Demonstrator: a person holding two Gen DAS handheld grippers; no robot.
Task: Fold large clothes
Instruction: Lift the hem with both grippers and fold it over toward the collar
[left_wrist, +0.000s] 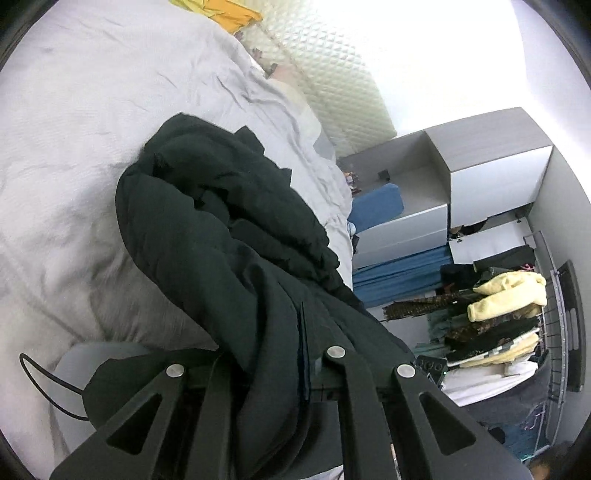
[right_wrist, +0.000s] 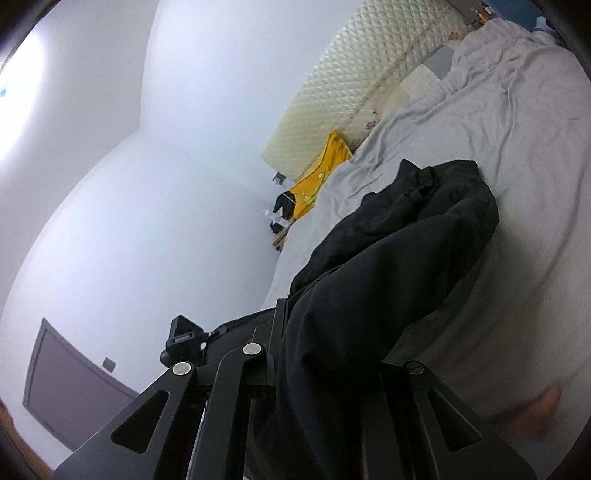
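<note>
The black garment (left_wrist: 221, 229) fills the middle of both views, bunched up on the grey bed sheet (left_wrist: 74, 147). Its shape is hard to tell. The left gripper (left_wrist: 258, 373) and the right gripper (right_wrist: 325, 365), low in each frame, both pinch its cloth tight, which hides their fingertips. A yellow garment (right_wrist: 314, 173) lies cut off near the headboard (right_wrist: 351, 81).

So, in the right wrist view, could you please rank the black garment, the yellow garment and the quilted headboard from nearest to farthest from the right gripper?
1. Black garment: clamped in the right gripper, trailing away over the grey bedsheet.
2. Yellow garment: beyond it, at the bed's far left edge.
3. Quilted headboard: farthest, against the wall behind the yellow garment.
</note>
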